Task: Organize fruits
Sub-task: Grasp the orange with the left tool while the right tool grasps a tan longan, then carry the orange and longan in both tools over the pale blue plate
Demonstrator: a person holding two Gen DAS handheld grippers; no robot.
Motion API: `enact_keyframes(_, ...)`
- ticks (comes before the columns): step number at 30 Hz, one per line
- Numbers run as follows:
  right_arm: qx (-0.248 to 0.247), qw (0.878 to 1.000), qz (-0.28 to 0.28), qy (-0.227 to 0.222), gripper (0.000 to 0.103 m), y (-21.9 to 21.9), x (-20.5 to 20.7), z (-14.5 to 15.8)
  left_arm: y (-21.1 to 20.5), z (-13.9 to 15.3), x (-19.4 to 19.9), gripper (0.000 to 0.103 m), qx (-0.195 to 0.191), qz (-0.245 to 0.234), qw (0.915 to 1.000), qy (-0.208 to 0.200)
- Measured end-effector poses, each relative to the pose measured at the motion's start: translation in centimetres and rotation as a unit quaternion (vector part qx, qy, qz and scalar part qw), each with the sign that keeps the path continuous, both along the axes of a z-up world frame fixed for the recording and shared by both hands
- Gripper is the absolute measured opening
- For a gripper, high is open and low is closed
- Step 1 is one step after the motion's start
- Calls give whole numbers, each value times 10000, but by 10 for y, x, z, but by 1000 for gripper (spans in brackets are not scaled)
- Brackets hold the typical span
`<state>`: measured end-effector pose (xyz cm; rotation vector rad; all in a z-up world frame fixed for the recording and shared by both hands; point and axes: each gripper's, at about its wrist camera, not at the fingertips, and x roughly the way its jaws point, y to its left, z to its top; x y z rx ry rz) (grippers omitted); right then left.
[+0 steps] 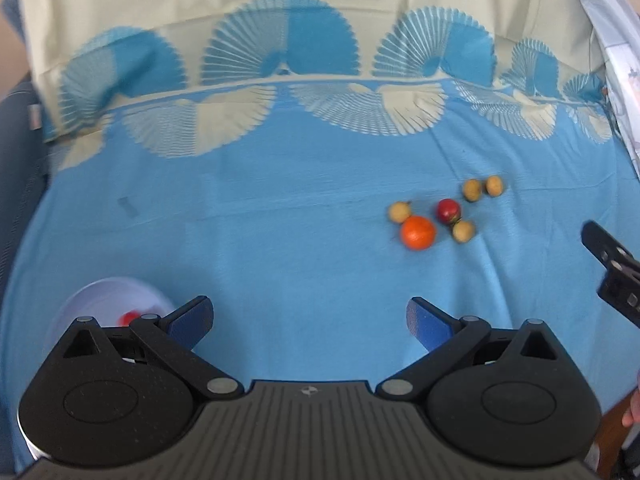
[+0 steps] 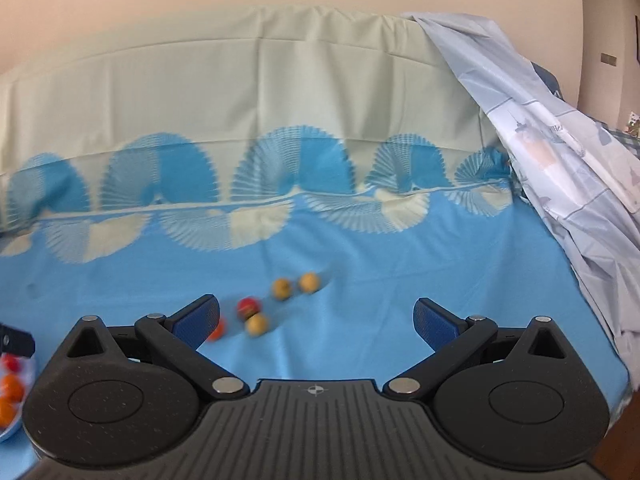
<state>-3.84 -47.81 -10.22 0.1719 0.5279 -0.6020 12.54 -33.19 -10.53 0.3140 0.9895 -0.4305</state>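
Loose fruits lie on the blue cloth: an orange point(image 1: 418, 232), a red fruit point(image 1: 449, 210) and several small tan fruits point(image 1: 400, 212). In the right wrist view the red fruit point(image 2: 247, 306) and tan fruits point(image 2: 281, 289) sit ahead, left of centre, and the orange point(image 2: 217, 330) is half hidden by the left finger. A white bowl point(image 1: 86, 300) with fruit in it sits behind my left gripper point(image 1: 310, 320), which is open and empty. My right gripper point(image 2: 316, 320) is open and empty. It shows at the right edge of the left wrist view point(image 1: 612, 264). The bowl point(image 2: 10, 432) holds orange and red fruits.
The blue cloth point(image 1: 280, 220) with fan patterns covers the surface and rises up a backrest point(image 2: 240, 92). A pale printed sheet point(image 2: 568, 168) hangs at the right. The cloth's right edge drops off near the right gripper.
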Motion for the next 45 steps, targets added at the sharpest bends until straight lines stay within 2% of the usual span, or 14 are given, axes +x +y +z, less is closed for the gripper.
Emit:
enact_keyframes(3, -122, 9995, 161, 235, 102, -46, 39, -34, -49, -35, 26, 103, 61, -86, 9999, 116)
enact_keyframes(6, -182, 9974, 458, 522, 96, -78, 78, -71, -85, -67, 46, 103, 202, -236, 9994, 174)
enact_keyframes(12, -143, 9911, 1098, 732, 86, -97, 131, -119, -122, -104, 69, 103, 271, -401, 9981, 387)
enact_keyframes(14, -205, 9899, 1164, 779, 76, -101, 142, -131, -128, -114, 75, 102, 337, -378, 9975, 484)
enact_keyframes(15, -140, 9891, 1260, 751, 66, -103, 144, -136, -127, -117, 77, 98, 294, -317, 9974, 569)
enact_keyframes(17, -84, 9885, 1420, 519, 47, -103, 143, -137, -118, -116, 77, 78, -17, -99, 9979, 634)
enact_keyframes(18, -197, 9878, 1442, 548, 33, -99, 142, -136, -116, -112, 76, 53, -132, -145, 9981, 585)
enact_keyframes(19, -341, 9877, 1392, 618, 28, -95, 141, -135, -114, -109, 74, 39, -244, -317, 9971, 646)
enact_keyframes(20, -358, 9881, 1344, 656, 26, -93, 139, -134, -113, -105, 72, 40, -222, -355, 9969, 669)
enact_keyframes(26, 328, 9959, 627, 557, 26, -102, 109, -118, -94, -81, 59, 40, -283, -438, 9973, 512)
enact_keyframes(28, 526, 9968, 433, 408, 26, -101, 93, -104, -82, -65, 49, 40, -296, -436, 9977, 418)
enact_keyframes(34, 624, 9975, 318, -65, 26, -67, 38, -47, -27, -12, 14, 40, -404, -262, 9986, 238)
enact_keyframes(38, 737, 9949, 562, -391, 26, -20, 3, -9, 24, 24, -13, 40, -449, -79, 9988, 156)
enact_keyframes(45, 931, 9810, 1601, -570, 26, 94, -40, 39, 132, 75, -63, 40, -439, 386, 9983, -23)
